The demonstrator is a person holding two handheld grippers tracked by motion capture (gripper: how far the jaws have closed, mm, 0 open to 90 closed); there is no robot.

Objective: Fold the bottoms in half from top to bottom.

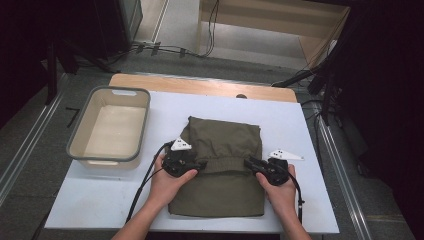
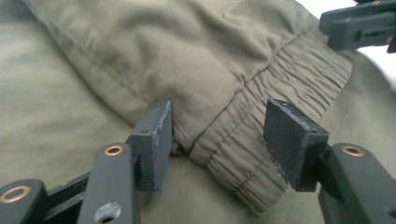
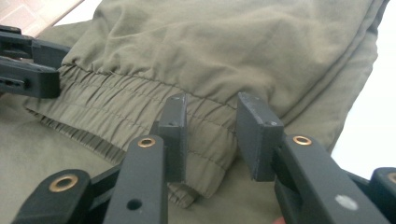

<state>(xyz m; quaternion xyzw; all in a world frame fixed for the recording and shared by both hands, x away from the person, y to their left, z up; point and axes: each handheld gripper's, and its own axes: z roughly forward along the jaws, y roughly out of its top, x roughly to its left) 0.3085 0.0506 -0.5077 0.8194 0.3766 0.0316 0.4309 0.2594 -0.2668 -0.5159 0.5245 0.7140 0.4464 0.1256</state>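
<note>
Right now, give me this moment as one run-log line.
left gripper: open astride waistband end | right gripper: open astride other end | olive garment: folded on table | grey bin: left of it

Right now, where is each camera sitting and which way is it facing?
High view: above the person's side, looking forward and down on the table; forearms, left gripper, right gripper.
Left gripper view: rides that gripper, looks along its jaws at the elastic waistband.
Right gripper view: looks along its jaws at the waistband's other end.
Shared: olive garment; each gripper view shows the other gripper.
</note>
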